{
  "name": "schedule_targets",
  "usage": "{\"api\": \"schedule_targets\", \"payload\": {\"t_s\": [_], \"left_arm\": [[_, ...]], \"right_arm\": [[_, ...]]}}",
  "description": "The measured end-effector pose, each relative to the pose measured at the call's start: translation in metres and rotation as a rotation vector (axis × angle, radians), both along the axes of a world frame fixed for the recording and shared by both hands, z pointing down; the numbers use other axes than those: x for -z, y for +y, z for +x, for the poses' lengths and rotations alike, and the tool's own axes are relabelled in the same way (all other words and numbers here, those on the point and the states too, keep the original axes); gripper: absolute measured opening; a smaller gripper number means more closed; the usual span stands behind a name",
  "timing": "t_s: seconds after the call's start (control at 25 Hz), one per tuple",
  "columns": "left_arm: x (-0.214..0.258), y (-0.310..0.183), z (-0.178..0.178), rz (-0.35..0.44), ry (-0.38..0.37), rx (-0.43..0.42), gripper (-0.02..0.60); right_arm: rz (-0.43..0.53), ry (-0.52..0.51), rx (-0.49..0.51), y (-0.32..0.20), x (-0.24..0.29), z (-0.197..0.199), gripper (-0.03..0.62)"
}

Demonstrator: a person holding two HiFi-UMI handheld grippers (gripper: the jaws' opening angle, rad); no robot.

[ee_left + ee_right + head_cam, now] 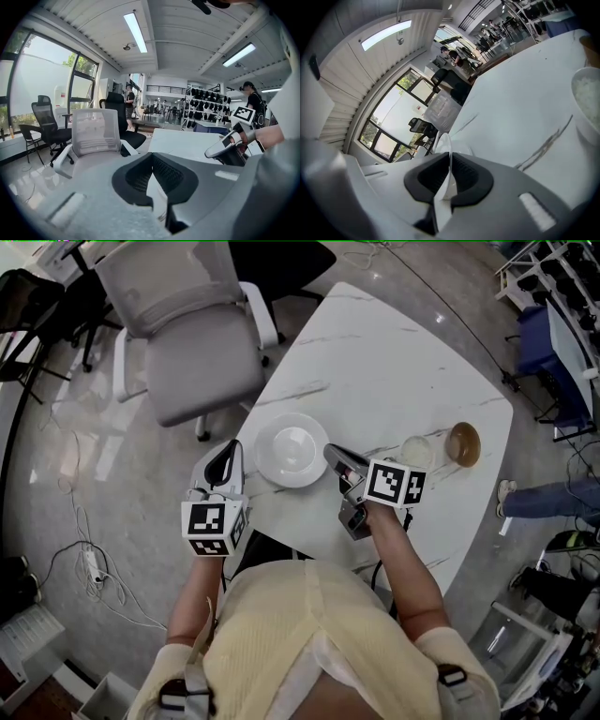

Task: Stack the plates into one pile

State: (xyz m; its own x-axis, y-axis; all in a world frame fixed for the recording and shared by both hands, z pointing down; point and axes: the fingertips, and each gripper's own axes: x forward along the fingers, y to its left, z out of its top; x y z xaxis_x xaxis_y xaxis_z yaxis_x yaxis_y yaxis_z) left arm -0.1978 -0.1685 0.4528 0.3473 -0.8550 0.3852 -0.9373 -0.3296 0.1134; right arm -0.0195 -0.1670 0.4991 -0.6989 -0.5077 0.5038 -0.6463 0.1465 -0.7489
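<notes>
task stage, as judged: first pick-up in hand, no pile yet formed; white plate (292,450) lies flat on the table (394,362) near the person's edge; small pale dish (417,450) and brown bowl (463,443) sit just beside each other, well apart to the plate's right; right gripper (332,450) is clenched on the plate's right rim, coming in low from the side, presumably because a flat plate offers only its edge to a two-jaw grip; left gripper (230,450) is closed on nothing, tips near the plate's left rim but apart from it, likely placed to steady that side; head view gives layout and spacing but not the grip itself; right gripper view confirms the grip: the plate's thin rim (444,140) is pinched between the pads and rises above them, with the pale dish (587,101) at frame right, its inside whitish; left gripper view shows its own jaws met at the tips with no object held, and the office chair (95,131) beyond the table; risk noted: a one-sided rim hold may let the plate tip on lifting
</notes>
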Motion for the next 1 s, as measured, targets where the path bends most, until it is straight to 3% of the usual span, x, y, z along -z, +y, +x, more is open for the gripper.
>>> {"api": "schedule_targets", "payload": {"t_s": [0.64,1.0], "left_arm": [[-0.007,0.001,0.009,-0.022,-0.006,-0.029,0.003],[-0.008,0.002,0.007,-0.026,-0.007,-0.030,0.003]], "right_arm": [[-0.052,0.196,-0.017,0.004,-0.037,0.006,0.048],[-0.035,0.295,0.012,0.004,-0.043,0.004,0.058]]}}
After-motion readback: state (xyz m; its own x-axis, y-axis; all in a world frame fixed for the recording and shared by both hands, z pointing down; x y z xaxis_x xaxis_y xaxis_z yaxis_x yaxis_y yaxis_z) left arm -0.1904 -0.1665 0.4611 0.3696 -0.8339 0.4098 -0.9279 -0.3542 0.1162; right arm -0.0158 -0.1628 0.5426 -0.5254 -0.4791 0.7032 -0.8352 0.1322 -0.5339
